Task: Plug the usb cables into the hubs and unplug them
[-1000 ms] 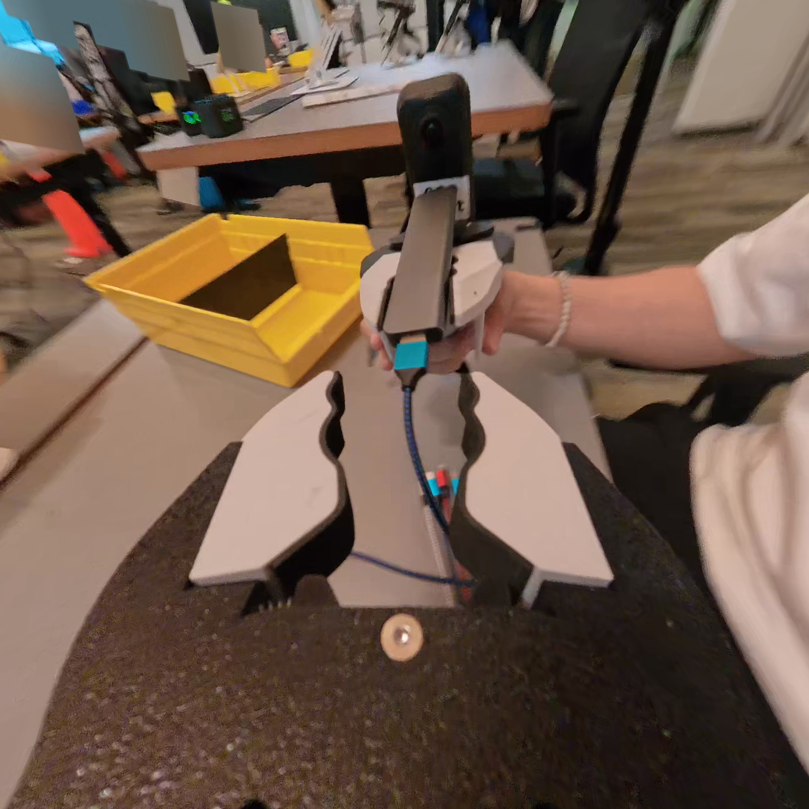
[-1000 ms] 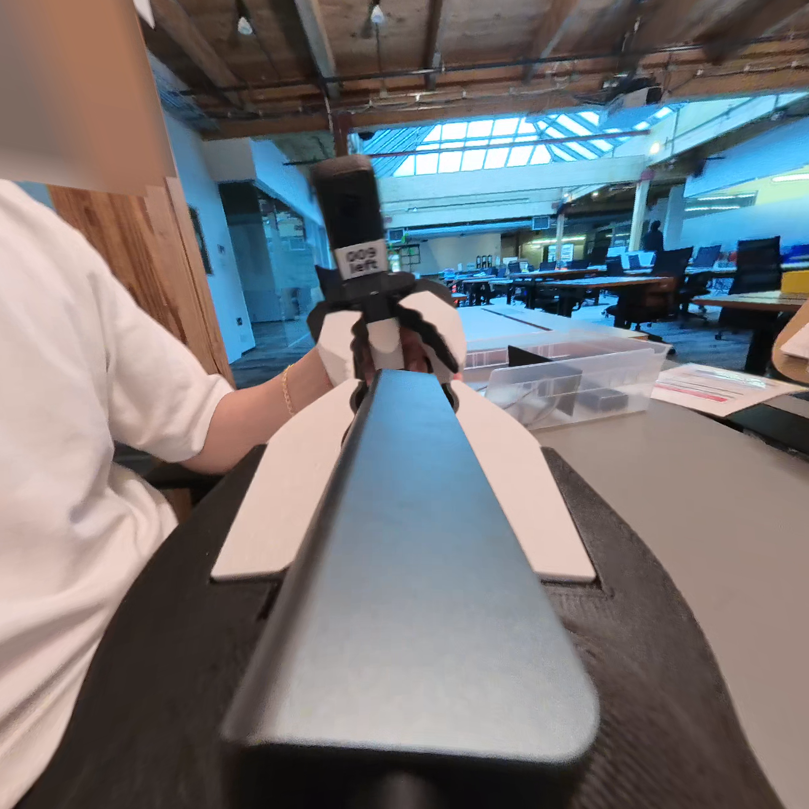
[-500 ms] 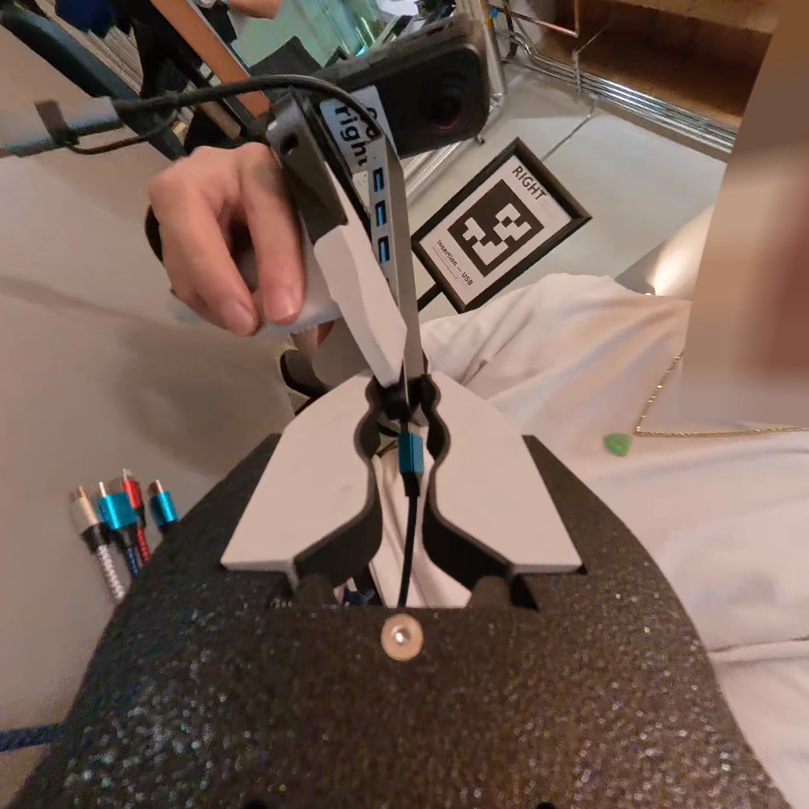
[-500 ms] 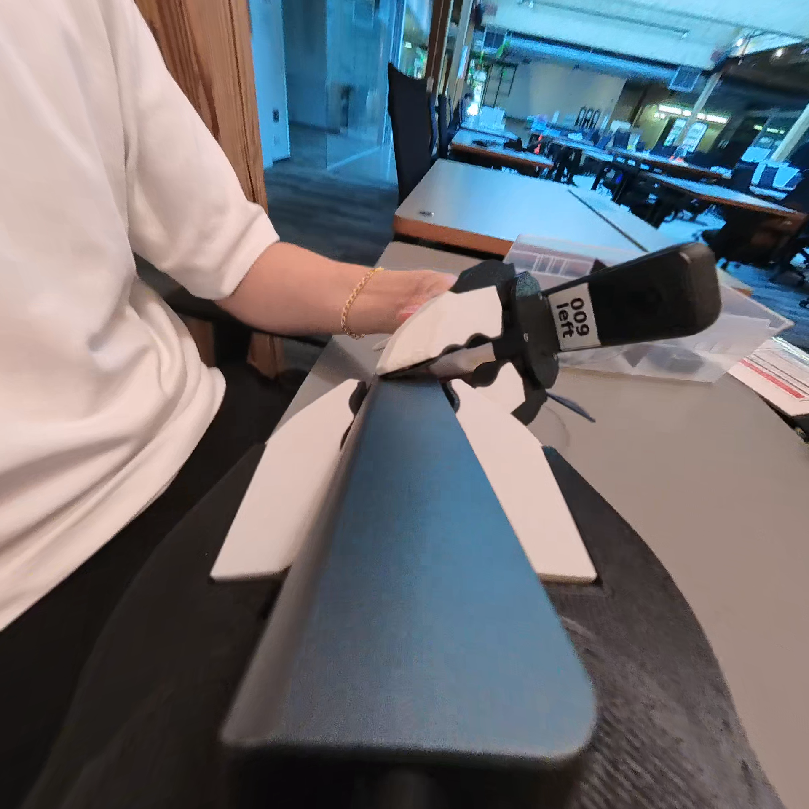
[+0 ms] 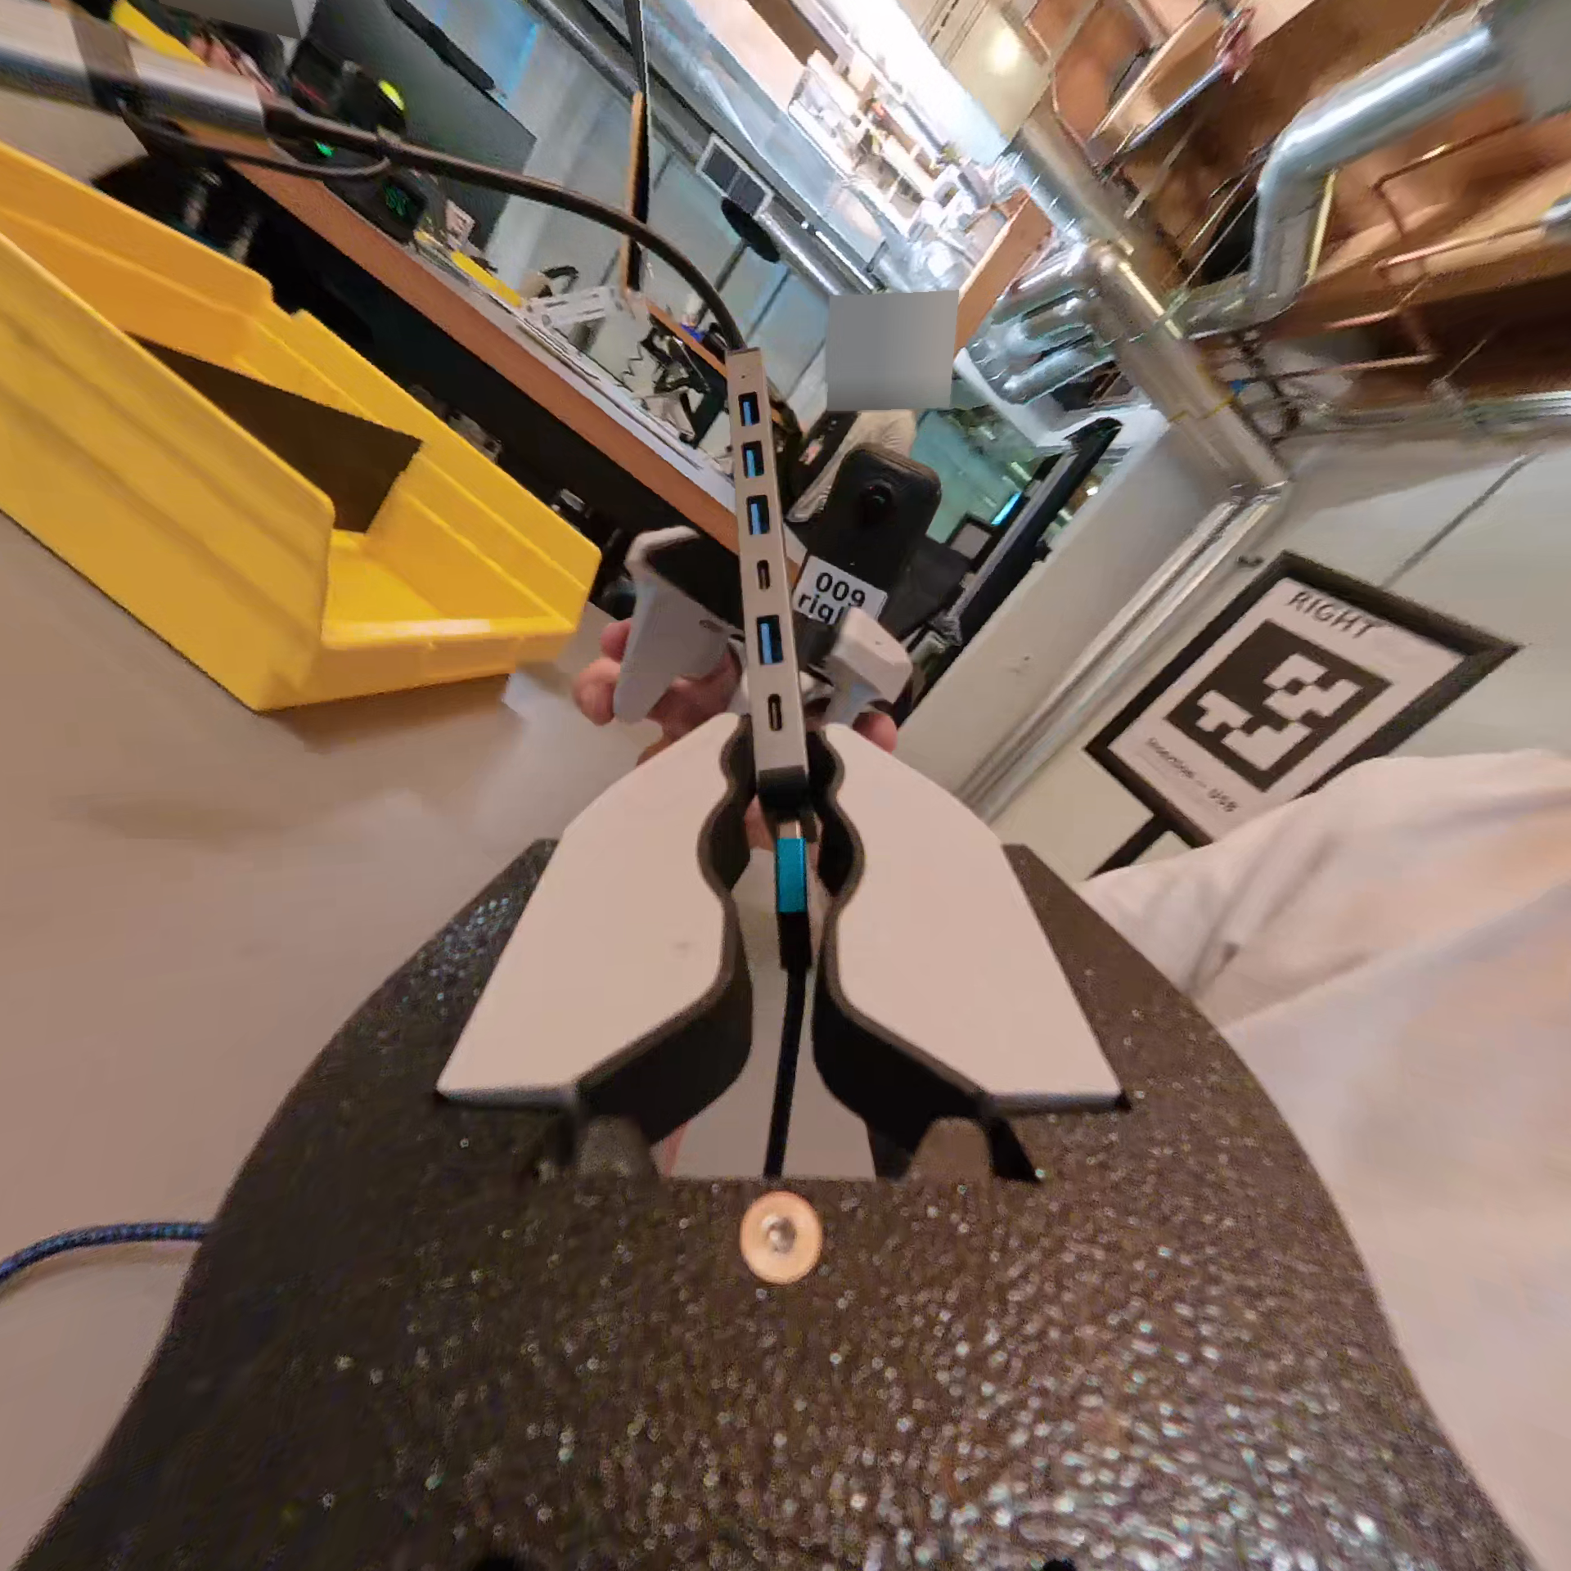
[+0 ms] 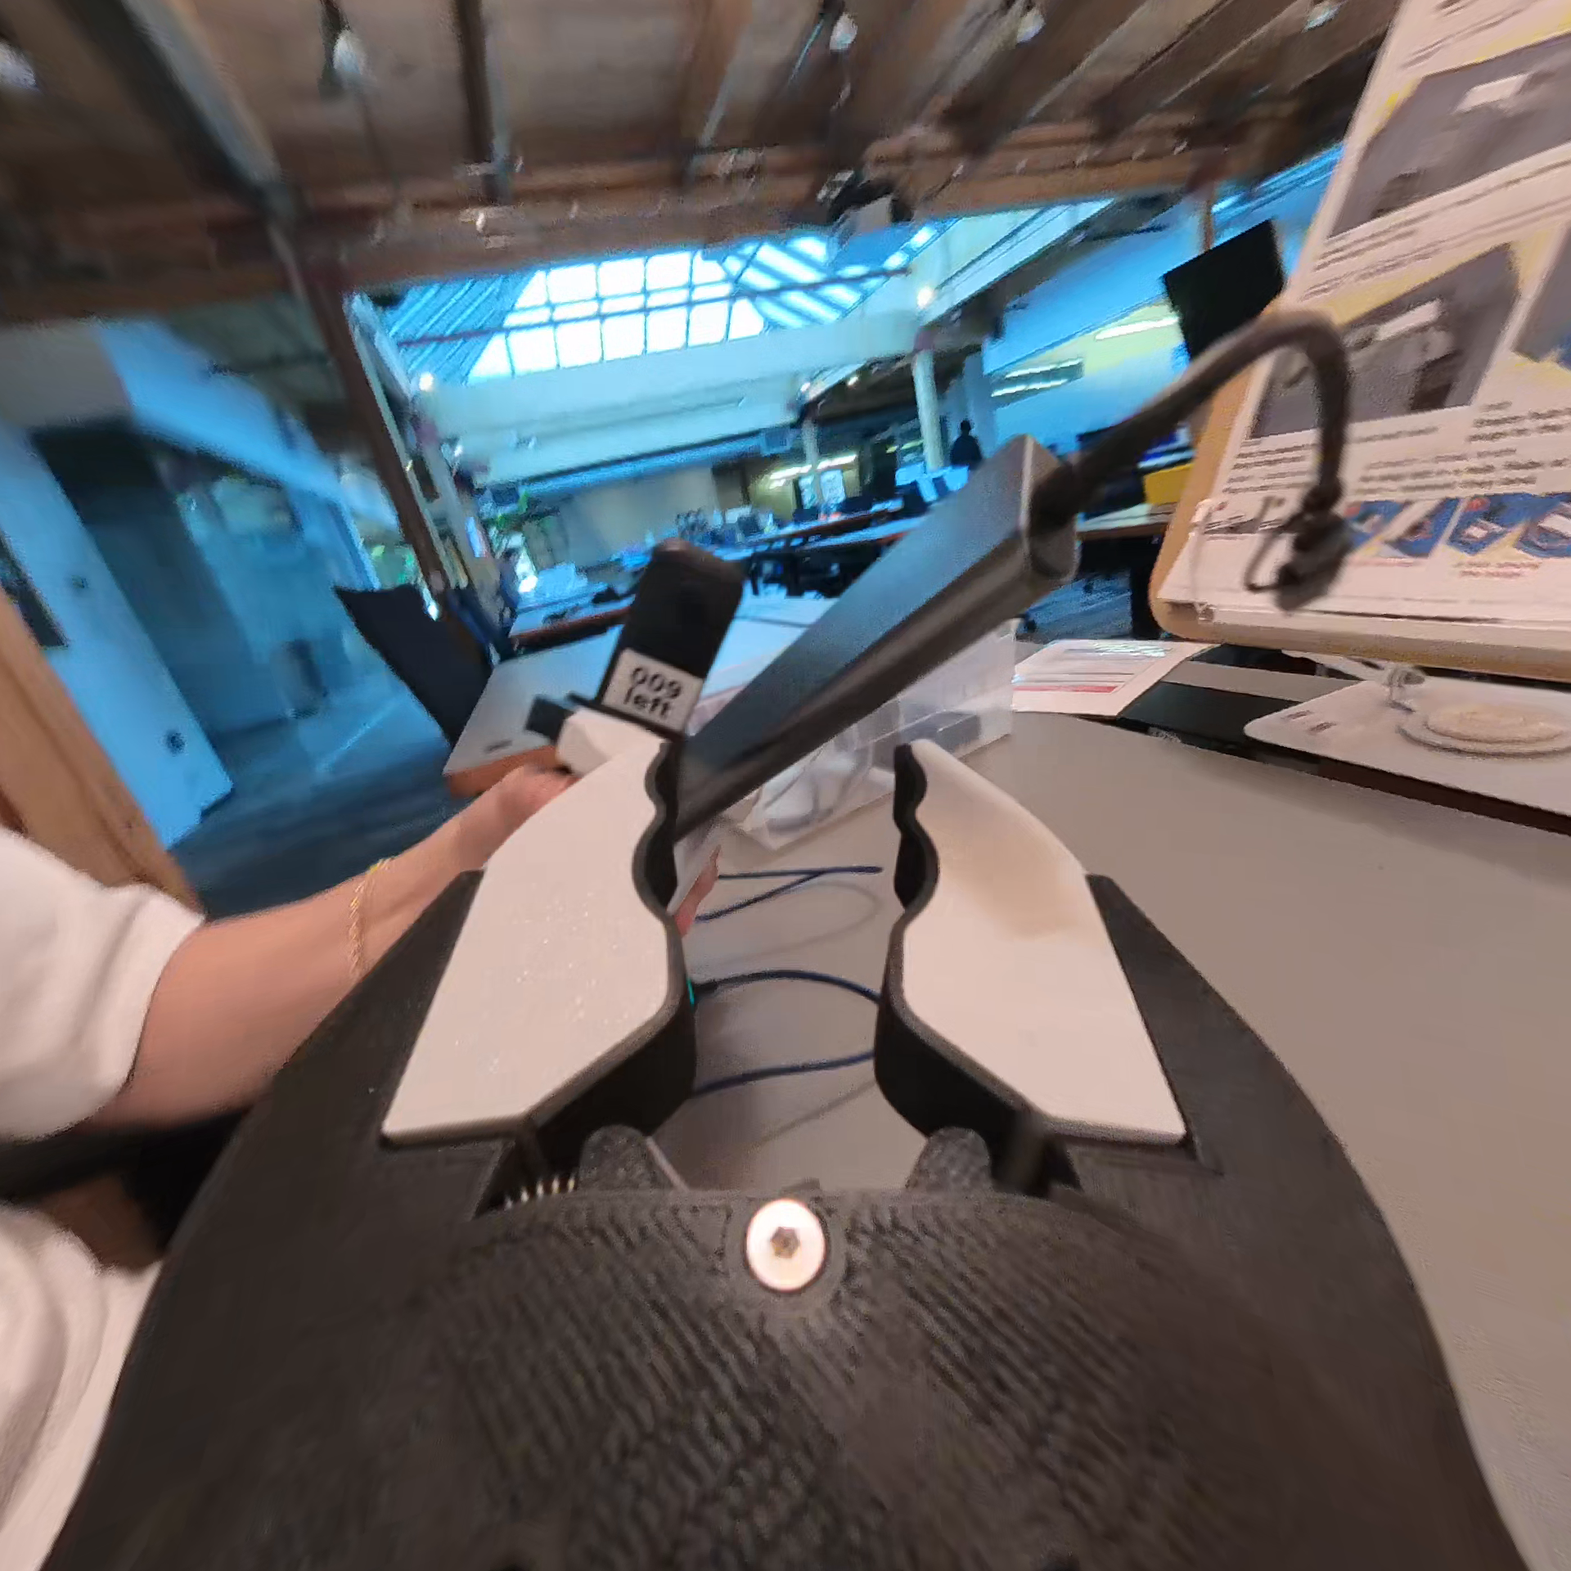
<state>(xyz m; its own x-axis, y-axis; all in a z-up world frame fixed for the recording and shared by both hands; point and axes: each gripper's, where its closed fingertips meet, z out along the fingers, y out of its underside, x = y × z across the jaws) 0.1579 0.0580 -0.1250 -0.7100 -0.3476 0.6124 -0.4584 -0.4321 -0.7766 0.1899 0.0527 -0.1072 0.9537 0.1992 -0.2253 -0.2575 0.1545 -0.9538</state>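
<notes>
A slim grey usb hub (image 5: 763,595) with blue ports stands up from my left gripper (image 5: 782,757), which is shut on the hub's lower end. A blue usb plug (image 5: 791,876) sits in that end, between the fingers, and its dark cable runs back under the gripper. My right gripper (image 6: 782,791) is open and empty; it also shows behind the hub in the left wrist view (image 5: 748,663). In the right wrist view the hub (image 6: 850,655) slants up to the right from the left gripper (image 6: 672,808), with its black cable (image 6: 1309,408) looping down.
A yellow bin (image 5: 255,510) stands at the left on the grey table (image 5: 212,893). A framed marker sign (image 5: 1275,706) is at the right. Blue cables (image 6: 791,978) lie on the table. A clear plastic box (image 6: 952,706) and a board with pages (image 6: 1403,425) stand beyond. The grippers are tip to tip, or close to it.
My right gripper has opened and let go of the hub. The hub now stays in my left gripper alone and points upward. Both views have swung.
</notes>
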